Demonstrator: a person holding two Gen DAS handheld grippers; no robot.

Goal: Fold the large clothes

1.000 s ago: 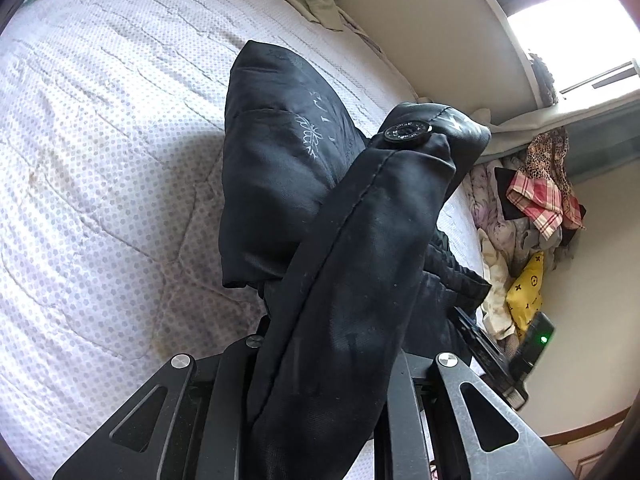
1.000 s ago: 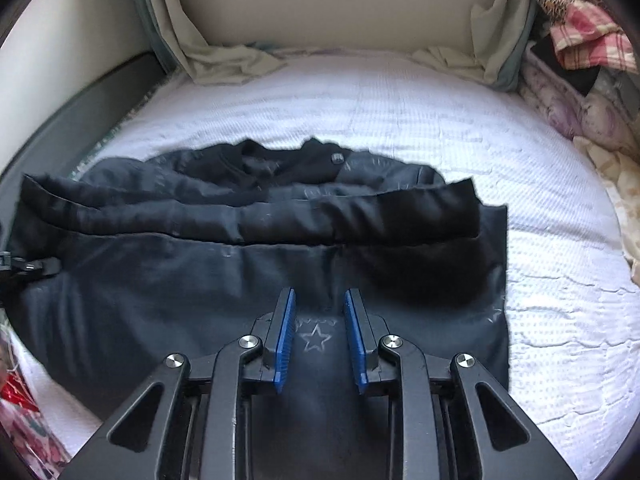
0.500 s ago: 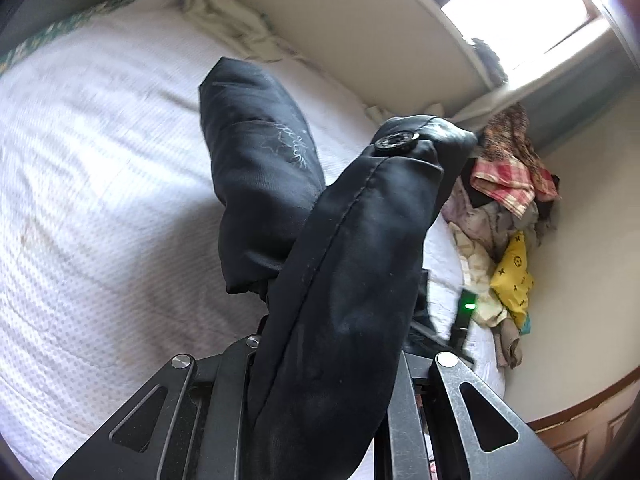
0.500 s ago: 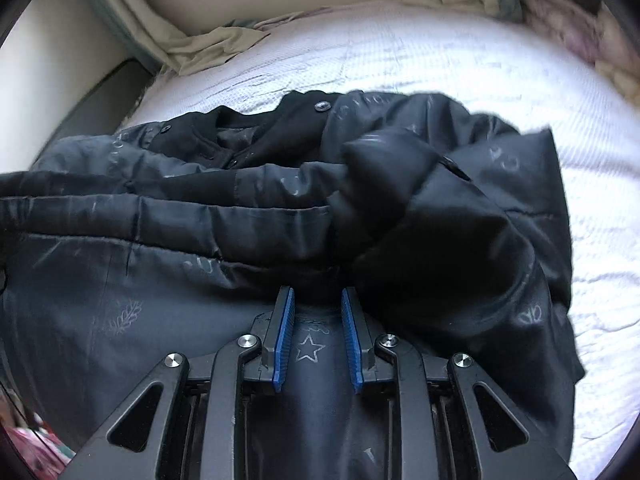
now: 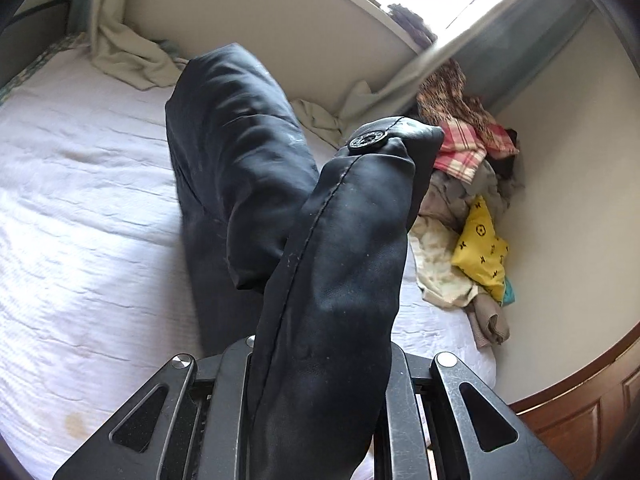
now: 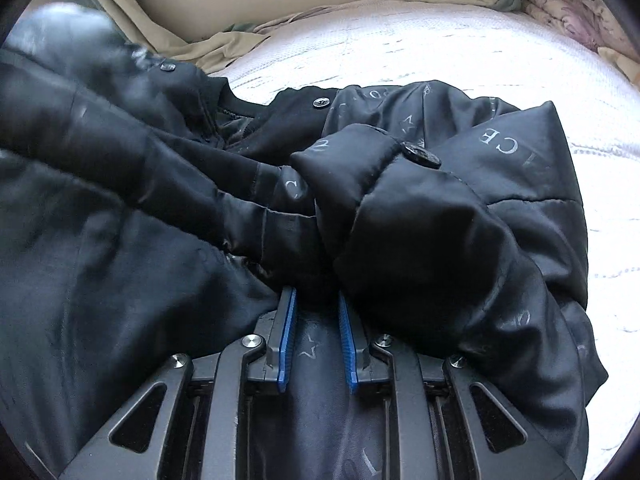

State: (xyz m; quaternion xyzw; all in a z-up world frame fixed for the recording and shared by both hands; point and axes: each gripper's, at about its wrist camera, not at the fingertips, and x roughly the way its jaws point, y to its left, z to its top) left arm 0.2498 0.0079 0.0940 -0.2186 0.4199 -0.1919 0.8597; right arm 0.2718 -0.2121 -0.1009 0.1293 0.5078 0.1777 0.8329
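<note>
**Jacket lifted and swinging across the bed**

Black padded jacket (image 6: 400, 208) now bunched and doubled on the white quilted bedspread (image 6: 440, 48), no longer spread flat as a second ago. Near edge raised and rolled toward the collar, one buttoned cuff (image 6: 420, 156) flopped on top of the heap. Big change in half a second: sleeve side carried up and over, fabric blurred at the left of the right wrist view, so motion under way.

Left gripper (image 5: 320, 368) clamped on a thick fold of the jacket (image 5: 340, 260), cloth filling the space between the fingers and standing up in front of the lens, snap button (image 5: 368, 140) at the tip. Held higher and turned more toward the clothes pile (image 5: 468, 200) in the corner than before.

Right gripper (image 6: 316, 340) with blue pads (image 6: 286, 340) parted around a strip of star-printed lining; pinching or merely straddling, cannot tell.

Reading for the task: first fold in mid-swing, far from tidy. Loose sleeve likely needs tucking before the next fold, else a lumpy bundle.
</note>
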